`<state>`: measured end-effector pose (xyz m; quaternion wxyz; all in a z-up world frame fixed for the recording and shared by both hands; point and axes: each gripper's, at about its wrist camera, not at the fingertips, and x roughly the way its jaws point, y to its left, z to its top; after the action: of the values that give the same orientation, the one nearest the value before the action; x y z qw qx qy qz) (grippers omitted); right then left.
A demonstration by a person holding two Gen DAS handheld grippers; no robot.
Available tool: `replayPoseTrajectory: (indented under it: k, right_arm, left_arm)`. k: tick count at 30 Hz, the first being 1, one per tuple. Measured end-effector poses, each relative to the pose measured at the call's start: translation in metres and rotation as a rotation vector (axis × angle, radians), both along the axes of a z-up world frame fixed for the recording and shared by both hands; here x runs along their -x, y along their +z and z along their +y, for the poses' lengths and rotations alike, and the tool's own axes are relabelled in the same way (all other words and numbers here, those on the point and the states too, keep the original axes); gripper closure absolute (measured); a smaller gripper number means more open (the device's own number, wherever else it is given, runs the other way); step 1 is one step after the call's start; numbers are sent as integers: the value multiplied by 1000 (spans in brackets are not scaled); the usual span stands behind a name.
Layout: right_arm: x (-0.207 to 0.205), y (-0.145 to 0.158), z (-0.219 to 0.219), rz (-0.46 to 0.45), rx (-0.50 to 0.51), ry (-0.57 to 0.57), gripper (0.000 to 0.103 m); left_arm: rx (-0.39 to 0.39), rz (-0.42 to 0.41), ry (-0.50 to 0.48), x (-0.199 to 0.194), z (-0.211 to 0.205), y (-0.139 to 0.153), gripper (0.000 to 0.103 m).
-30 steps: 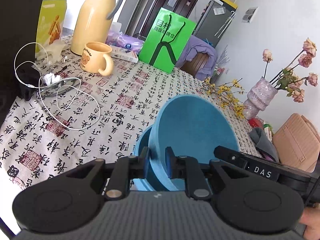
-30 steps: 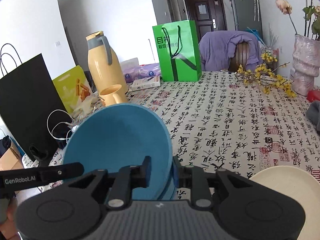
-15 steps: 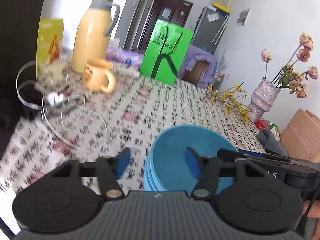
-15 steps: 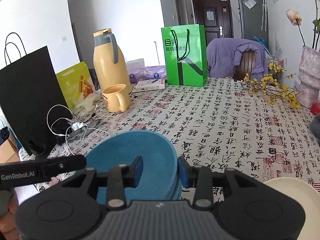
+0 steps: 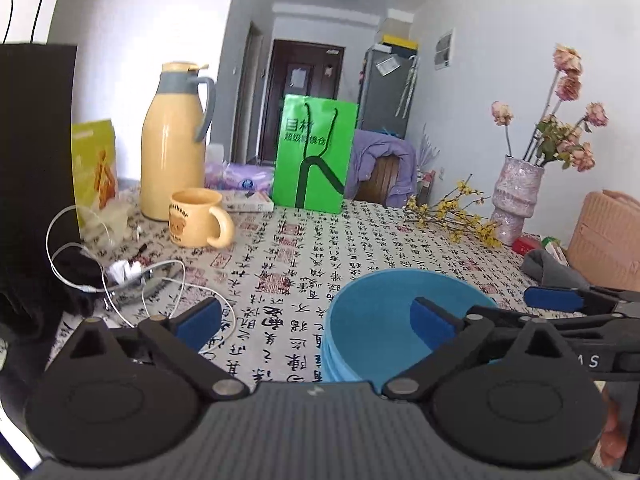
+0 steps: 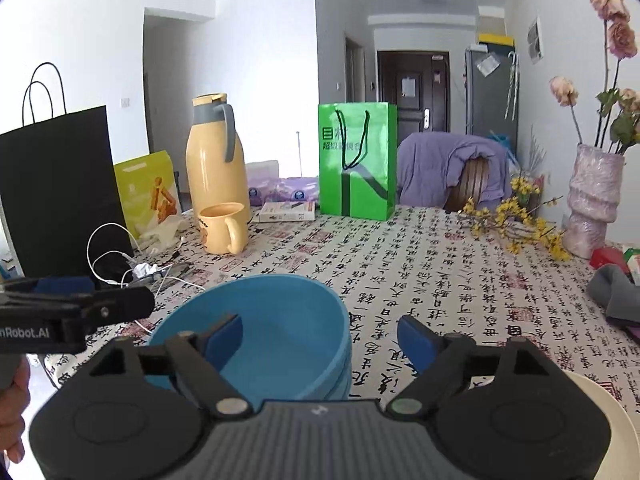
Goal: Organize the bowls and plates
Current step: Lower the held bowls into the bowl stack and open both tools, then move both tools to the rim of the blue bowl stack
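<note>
While the table (image 6: 460, 280) under its calligraphy-print cloth carries the nested stack of blue plastic bowls (image 6: 276, 332), stacking looks finished; next comes reaching the cream plate (image 6: 604, 416) at the right. Left tool (image 5: 316, 320) and right tool (image 6: 320, 334) both gape wide, gripping nothing.

I have both hand-held grippers spread wide, nothing between the pads. Left hand-held gripper (image 5: 316, 320) is level and points fwd; the right hand-held gripper (image 6: 320, 340) is level too. They are close, side by side, each one seen in the other's cam. My fingers (image 5: 610, 440) show at the edge.
</note>
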<state>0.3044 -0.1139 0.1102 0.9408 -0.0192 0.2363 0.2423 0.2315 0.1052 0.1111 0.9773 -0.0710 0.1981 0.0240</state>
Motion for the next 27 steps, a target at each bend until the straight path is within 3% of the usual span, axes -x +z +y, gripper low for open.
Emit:
replayPoseTrajectory:
  k: [5, 13, 27]
  right_arm:
    - [31, -7, -5, -50, -11, -52, 17]
    - [85, -23, -17, -91, -37, -81, 17]
    - [152, -43, -19, -122, -88, -13, 9]
  left_arm:
    - [-51, -18, -20, 20, 2, -8, 0]
    - [-64, -29, -49, 63, 1, -27, 0]
    - [-109, -53, -79, 125, -8, -40, 0]
